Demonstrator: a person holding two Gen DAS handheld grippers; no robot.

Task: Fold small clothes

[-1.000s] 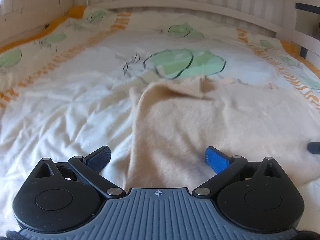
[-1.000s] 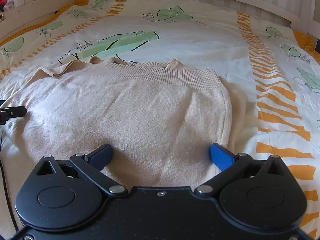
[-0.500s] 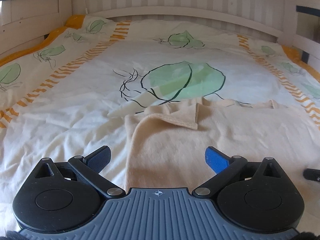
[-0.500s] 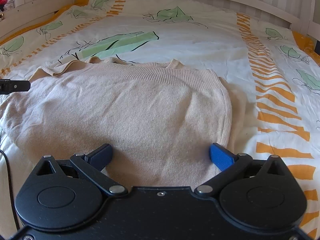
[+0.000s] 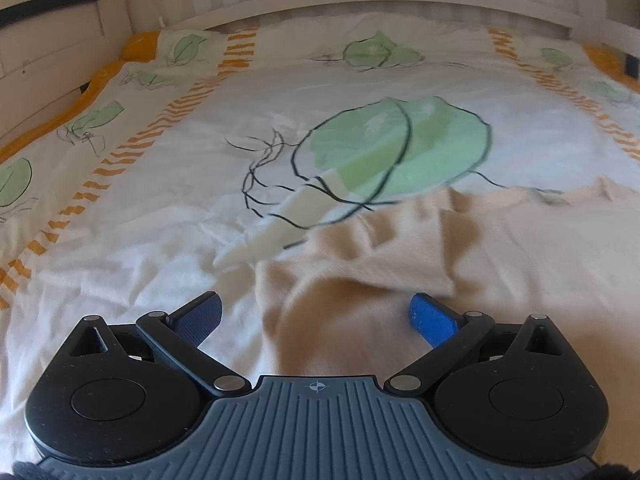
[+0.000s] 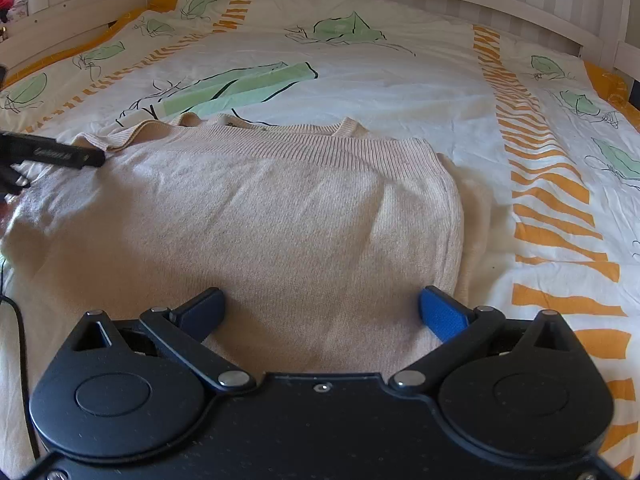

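Left tool farther forward over sweater

Left tool and right tool both gape wide, holding nothing.

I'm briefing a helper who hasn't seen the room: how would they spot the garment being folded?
Look at the bed, covered by a white sheet printed with green leaves and orange stripes. Lying flat on its near part is the beige knitted sweater. It is the only plain, unprinted fabric there, with a ribbed band along its far edge.
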